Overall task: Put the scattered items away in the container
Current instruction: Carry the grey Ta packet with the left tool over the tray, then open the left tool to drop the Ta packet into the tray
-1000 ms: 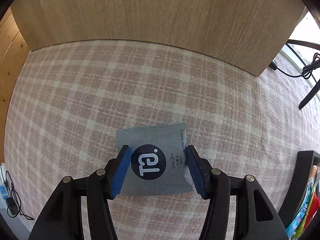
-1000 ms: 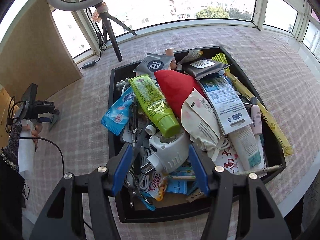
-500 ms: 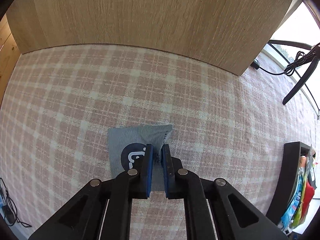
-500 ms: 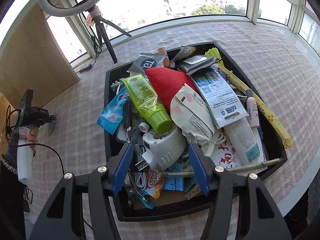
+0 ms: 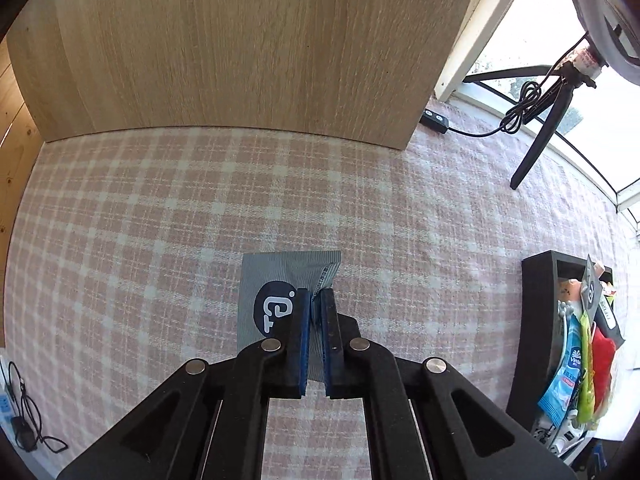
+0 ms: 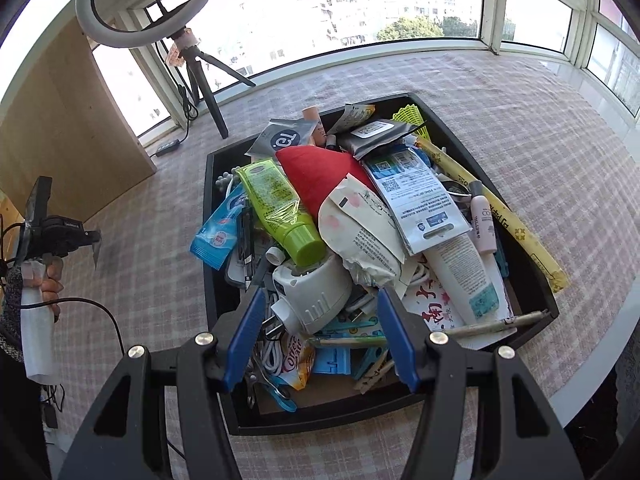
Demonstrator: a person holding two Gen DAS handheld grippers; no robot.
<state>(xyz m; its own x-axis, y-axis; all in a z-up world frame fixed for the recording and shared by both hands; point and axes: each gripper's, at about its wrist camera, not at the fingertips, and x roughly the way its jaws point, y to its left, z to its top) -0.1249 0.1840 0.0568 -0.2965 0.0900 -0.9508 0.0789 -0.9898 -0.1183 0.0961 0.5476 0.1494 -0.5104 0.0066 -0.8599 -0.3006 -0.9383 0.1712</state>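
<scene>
The left wrist view looks down close along its gripper (image 5: 315, 300) toward the wooden panel (image 5: 240, 48), the right wrist view from above the black tray (image 6: 224, 360), both sharing that tray (image 5: 532, 280).

Surface: pink-and-white plaid cloth (image 5: 160, 208). Behind it: a light wood-grain panel (image 5: 240, 48), upright. Windows (image 6: 360, 4) curve round the far side, daylight strong, apartment blocks and a tree outside. Ring light (image 6: 148, 0) on a black tripod (image 6: 204, 80) by the sill; a cable runs to what may be an inline switch (image 5: 434, 120).
</scene>
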